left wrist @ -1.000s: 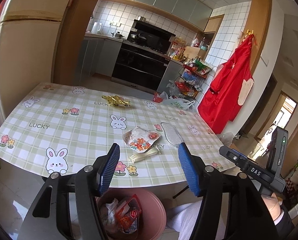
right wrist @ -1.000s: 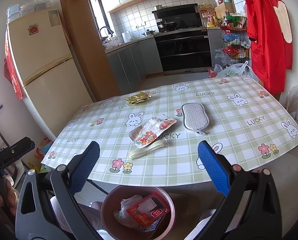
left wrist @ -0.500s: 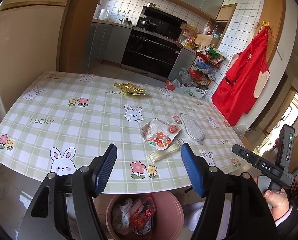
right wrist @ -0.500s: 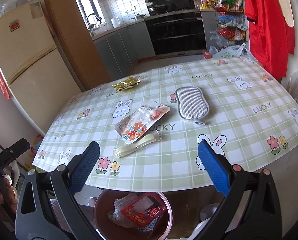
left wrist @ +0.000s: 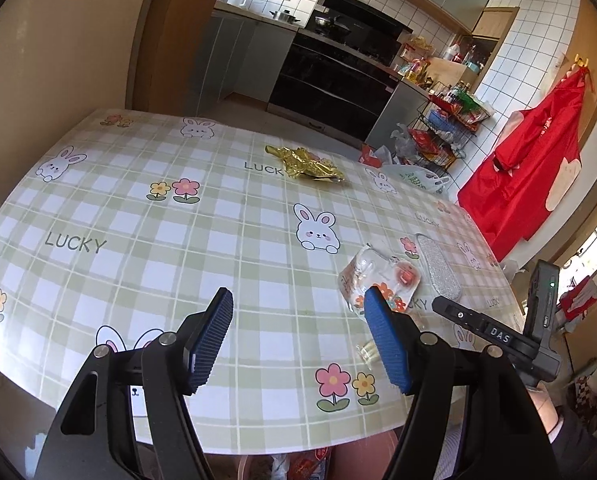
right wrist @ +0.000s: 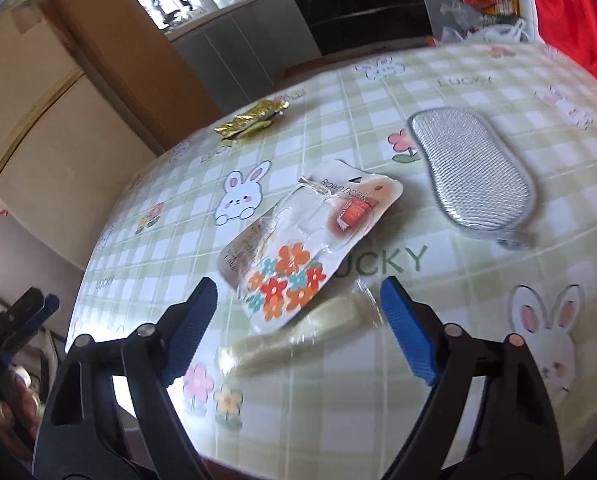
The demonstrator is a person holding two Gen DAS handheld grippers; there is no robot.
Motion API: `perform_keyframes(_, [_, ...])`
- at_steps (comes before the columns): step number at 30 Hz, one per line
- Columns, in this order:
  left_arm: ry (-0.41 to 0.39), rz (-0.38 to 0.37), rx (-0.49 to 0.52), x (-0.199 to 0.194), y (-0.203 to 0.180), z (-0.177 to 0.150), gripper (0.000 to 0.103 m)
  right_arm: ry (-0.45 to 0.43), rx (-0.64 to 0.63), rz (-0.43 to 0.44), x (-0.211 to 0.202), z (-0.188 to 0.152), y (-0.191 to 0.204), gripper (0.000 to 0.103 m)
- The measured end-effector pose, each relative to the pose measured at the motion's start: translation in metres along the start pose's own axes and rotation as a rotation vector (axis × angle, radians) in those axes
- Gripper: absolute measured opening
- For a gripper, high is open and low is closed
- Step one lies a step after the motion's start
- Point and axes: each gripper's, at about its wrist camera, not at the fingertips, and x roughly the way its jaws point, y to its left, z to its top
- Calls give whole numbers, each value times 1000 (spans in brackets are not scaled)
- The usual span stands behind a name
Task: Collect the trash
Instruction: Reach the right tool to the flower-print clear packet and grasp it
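A flowered hook package [right wrist: 310, 240] lies on the checked tablecloth [right wrist: 478, 320], with a pale clear wrapper [right wrist: 298, 340] just in front of it. My right gripper [right wrist: 298, 304] is open and empty, low over the wrapper and the package's near end. A crumpled gold wrapper [left wrist: 304, 164] lies at the far side; it also shows in the right wrist view [right wrist: 250, 118]. My left gripper [left wrist: 298, 320] is open and empty above the tablecloth [left wrist: 138, 220], left of the package [left wrist: 382, 280]. A pink bin [left wrist: 298, 464] with trash shows under the table's near edge.
A grey mesh scrubbing pad [right wrist: 470, 176] lies right of the package. A fridge [right wrist: 38, 120] stands left of the table. A kitchen rack [left wrist: 446, 128] and a red apron [left wrist: 530, 160] are beyond the far right.
Both grippers have moved forward over the table. The right one has dropped low, close to the package and clear wrapper. The bin has slid almost out of view.
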Motion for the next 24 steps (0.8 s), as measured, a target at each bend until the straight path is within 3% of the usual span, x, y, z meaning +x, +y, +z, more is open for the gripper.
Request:
perform_keyframes(4, [10, 2, -6, 21, 11, 7, 66, 21, 57, -36, 31, 10, -5, 77])
perform_keyframes(10, [51, -7, -55, 45, 23, 3, 66, 29, 33, -100, 55, 14, -3, 73])
perform_keyframes(24, [72, -23, -85, 49, 18, -5, 70, 28, -21, -180, 62, 16, 5, 61])
